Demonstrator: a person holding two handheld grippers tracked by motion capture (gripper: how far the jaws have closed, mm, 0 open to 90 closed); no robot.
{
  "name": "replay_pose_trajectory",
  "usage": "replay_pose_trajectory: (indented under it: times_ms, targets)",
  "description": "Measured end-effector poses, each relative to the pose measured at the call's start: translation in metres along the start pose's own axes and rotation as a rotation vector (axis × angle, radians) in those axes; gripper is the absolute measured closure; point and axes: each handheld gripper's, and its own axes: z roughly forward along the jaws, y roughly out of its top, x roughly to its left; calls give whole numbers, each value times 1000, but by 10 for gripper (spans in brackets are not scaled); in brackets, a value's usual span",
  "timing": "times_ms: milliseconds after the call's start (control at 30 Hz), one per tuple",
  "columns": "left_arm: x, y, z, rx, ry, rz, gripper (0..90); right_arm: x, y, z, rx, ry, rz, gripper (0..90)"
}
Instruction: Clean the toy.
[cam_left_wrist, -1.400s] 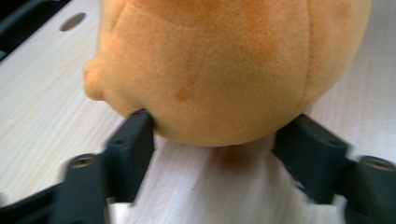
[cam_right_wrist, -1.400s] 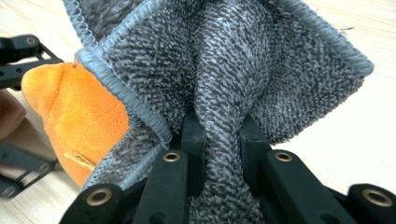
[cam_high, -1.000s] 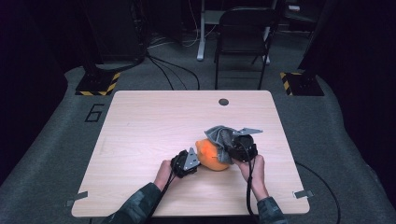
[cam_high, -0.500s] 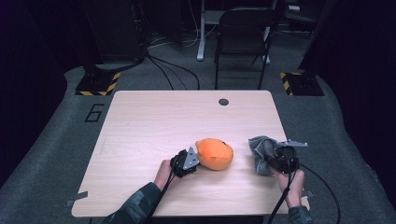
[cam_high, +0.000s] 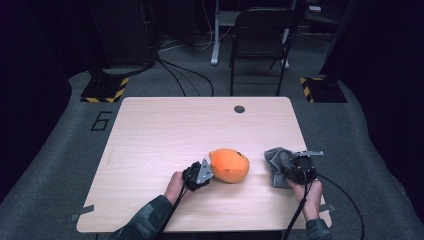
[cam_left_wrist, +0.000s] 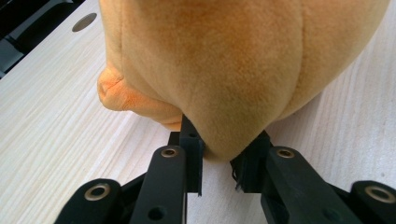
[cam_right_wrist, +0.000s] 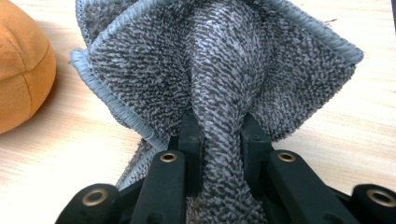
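I am looking down on a pale wood-grain table (cam_high: 165, 135) with rounded corners, a round dark grommet (cam_high: 239, 109) sitting near its far edge at about 12 o'clock from the table's middle. The table is standing on grey carpet in a dim room; a black chair (cam_high: 262, 45) is waiting beyond the far edge at 12 o'clock, dark cables (cam_high: 182, 75) are snaking across the floor towards 11 o'clock, and yellow-and-black hazard-striped plates (cam_high: 105, 90) are lying at 10 o'clock and at 2 o'clock. On the carpet just beside the table's far left corner I am reading a large figure "6" (cam_high: 101, 120); any other writing, if there is some, is too dark for me to make out. The orange plush toy (cam_high: 229, 165) is resting on the table towards 5 o'clock from its middle, and my left gripper (cam_high: 201, 173) is sitting at its 9 o'clock side, jaws having just been closing and now pinching a fold of the plush, as the left gripper view is showing close up. Well apart at 3 o'clock from the toy, near the table's right edge, my right gripper (cam_high: 290, 167) is clamping tight on a bunched ridge of the grey terry cloth (cam_high: 276, 160), whose stitched hem is fanning out past the jaws in the right gripper view.
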Motion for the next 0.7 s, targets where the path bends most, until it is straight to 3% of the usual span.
replay_pose_trajectory:
  times_ms: [33,100,333,400,633,700]
  targets:
    - [2,2,-2,-4,-10,-11,786,-2,0,0,-6,1,-9,752]
    - [7,7,-7,-29,-33,-70,800,-1,1,-3,-5,2,12,751]
    - [21,26,-34,-106,-142,-248,804,-4,1,-4,-13,2,2,751]
    - [25,30,-42,-130,-171,-315,803,-4,1,-4,-12,1,2,751]
    - [32,37,-52,-148,-258,-501,800,-3,2,-4,-10,3,5,750]
    - [32,37,-53,-142,-277,-534,799,-4,2,-4,-12,2,2,750]
